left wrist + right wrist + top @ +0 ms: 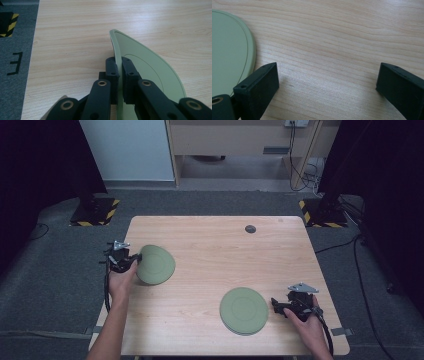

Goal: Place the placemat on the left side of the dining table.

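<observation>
A green plate (156,264) (147,67) is held tilted above the left part of the wooden table (215,240), pinched at its rim by my left gripper (134,261) (120,75), which is shut on it. More green plates (244,310) lie flat in a low stack near the table's front, right of centre; the rim of this stack (229,57) shows at the left of the right gripper view. Just right of it my right gripper (276,305) (327,82) rests low over the bare wood, jaws wide open with nothing between them.
A small dark round disc (250,229) sits in the tabletop near the far edge. Grey carpet surrounds the table, with black stand bases marked by yellow-black tape (95,212) at the far left and far right. The left table edge (32,62) lies close to the left gripper.
</observation>
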`<state>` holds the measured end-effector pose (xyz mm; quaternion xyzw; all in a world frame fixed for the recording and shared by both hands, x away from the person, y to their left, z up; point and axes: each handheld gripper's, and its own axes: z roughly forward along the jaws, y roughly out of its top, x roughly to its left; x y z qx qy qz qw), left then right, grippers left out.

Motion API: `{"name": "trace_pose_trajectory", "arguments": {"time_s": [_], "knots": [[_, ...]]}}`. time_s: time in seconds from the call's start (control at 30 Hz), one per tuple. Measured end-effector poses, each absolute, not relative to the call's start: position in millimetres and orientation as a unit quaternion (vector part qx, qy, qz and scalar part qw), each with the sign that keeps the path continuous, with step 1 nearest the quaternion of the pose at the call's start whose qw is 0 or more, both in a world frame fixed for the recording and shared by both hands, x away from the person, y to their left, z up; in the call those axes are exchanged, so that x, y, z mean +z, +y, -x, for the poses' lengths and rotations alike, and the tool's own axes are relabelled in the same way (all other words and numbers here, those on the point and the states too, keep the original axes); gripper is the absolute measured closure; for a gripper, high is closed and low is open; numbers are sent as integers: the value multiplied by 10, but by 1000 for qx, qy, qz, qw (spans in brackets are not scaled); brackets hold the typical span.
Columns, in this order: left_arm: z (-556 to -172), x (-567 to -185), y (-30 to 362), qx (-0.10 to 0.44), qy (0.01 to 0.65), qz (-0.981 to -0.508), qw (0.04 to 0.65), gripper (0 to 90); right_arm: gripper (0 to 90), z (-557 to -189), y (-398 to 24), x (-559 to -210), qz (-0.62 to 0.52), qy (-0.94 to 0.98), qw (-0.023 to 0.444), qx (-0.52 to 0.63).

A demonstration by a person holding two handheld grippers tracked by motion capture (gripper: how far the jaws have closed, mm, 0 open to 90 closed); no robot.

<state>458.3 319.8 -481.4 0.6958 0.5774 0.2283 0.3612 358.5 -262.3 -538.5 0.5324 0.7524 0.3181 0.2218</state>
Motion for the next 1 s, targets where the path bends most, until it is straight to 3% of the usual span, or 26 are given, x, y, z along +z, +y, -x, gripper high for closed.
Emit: {"name": "trace_pose_trajectory", "arguments": {"time_s": [1.0], "knots": [[-4702, -4933, 3269, 221, 584, -705, 336, 810, 45, -3586, -2622, -5385, -533, 752, 221, 319]]}}
